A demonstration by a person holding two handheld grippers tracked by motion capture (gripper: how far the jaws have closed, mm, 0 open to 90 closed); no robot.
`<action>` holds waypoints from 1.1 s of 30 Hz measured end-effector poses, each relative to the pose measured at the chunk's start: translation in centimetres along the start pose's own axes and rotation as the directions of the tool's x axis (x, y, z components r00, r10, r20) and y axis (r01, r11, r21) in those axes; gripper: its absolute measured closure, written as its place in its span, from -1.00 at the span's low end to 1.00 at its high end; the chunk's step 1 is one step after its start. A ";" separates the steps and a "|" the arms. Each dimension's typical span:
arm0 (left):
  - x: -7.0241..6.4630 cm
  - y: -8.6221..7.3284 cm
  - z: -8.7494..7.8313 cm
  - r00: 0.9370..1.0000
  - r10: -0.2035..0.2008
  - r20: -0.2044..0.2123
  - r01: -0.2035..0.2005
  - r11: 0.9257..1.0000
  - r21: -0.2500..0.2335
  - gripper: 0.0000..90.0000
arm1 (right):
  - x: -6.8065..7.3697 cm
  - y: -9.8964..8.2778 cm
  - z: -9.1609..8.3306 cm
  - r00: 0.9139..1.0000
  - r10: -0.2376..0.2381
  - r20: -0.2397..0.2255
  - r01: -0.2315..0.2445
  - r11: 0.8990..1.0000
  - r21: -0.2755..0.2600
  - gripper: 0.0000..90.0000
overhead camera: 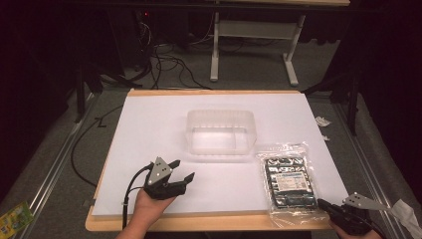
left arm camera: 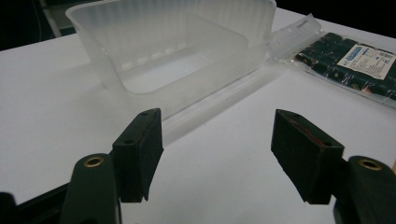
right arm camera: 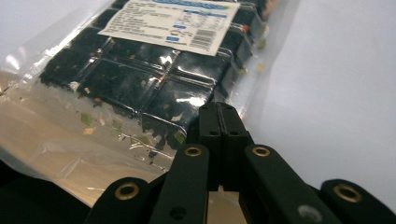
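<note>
A clear plastic bag of dark sheets with a white label (overhead camera: pixel 288 181) (left arm camera: pixel 355 60) (right arm camera: pixel 140 60) lies flat at the front right of the white board. An empty translucent plastic tub (overhead camera: pixel 199 119) (left arm camera: pixel 112 60) stands upright in the middle of the board. My left gripper (overhead camera: pixel 182 170) (left arm camera: pixel 217 140) hovers open at the front left, pointing at the tub, with nothing between its fingers. My right gripper (overhead camera: pixel 322 203) (right arm camera: pixel 218 109) is shut, its tips over the bag's near right corner. I cannot tell whether any plastic film is pinched between them.
The white board (overhead camera: pixel 149 129) lies on a wooden tabletop (overhead camera: pixel 99 224). Crumpled paper (overhead camera: pixel 322 121) sits off the board's right edge and a green packet (overhead camera: pixel 14 216) lies on the floor at the lower left. Cables and a table frame (overhead camera: pixel 215 59) are beyond the far edge.
</note>
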State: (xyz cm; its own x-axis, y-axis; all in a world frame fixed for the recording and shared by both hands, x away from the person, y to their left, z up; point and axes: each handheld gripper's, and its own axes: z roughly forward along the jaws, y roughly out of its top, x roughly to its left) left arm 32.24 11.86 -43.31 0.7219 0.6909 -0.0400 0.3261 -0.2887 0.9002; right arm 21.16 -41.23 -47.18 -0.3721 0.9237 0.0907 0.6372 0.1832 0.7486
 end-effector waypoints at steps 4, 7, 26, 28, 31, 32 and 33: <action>0.0 0.0 -0.1 1.000 0.002 0.002 -0.002 1.000 -0.001 -0.24 | -0.6 0.4 0.0 0.998 0.009 0.065 -0.008 1.000 -0.028 1.00; 0.0 0.0 0.0 1.000 0.000 0.002 0.000 1.000 0.001 -0.23 | -2.0 0.6 0.4 0.989 0.041 0.143 -0.037 0.999 -0.028 1.00; 0.1 0.0 -0.1 1.000 -0.005 -0.005 0.005 1.000 -0.002 -0.23 | 0.5 1.3 0.8 1.000 0.005 0.017 -0.004 0.999 -0.040 1.00; 0.2 -0.1 -0.1 1.000 -0.010 -0.014 0.010 1.000 -0.001 -0.23 | -0.3 2.3 1.0 0.999 0.029 0.029 -0.026 0.996 -0.081 1.00; 0.4 -0.2 -0.2 1.000 -0.008 -0.026 0.008 1.000 0.004 -0.24 | -0.9 3.4 1.6 0.998 0.045 0.042 -0.040 0.993 -0.107 0.94; 0.6 -0.3 -0.3 0.999 -0.006 -0.046 0.006 1.000 0.004 -0.24 | -1.5 4.4 2.4 0.996 0.080 0.048 -0.073 0.989 -0.128 0.85; 0.6 -0.3 -0.3 0.999 -0.006 -0.046 0.006 1.000 0.004 -0.25 | -1.5 4.4 2.4 0.996 0.080 0.048 -0.073 0.989 -0.128 0.85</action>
State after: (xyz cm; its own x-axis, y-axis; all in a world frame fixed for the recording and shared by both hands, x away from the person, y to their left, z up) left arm 32.37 12.60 -43.49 0.6913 0.7221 -0.0258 0.3331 -0.2868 0.8982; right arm 26.14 -40.99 -45.63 -0.2871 0.9505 0.1187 0.5709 0.0703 0.8180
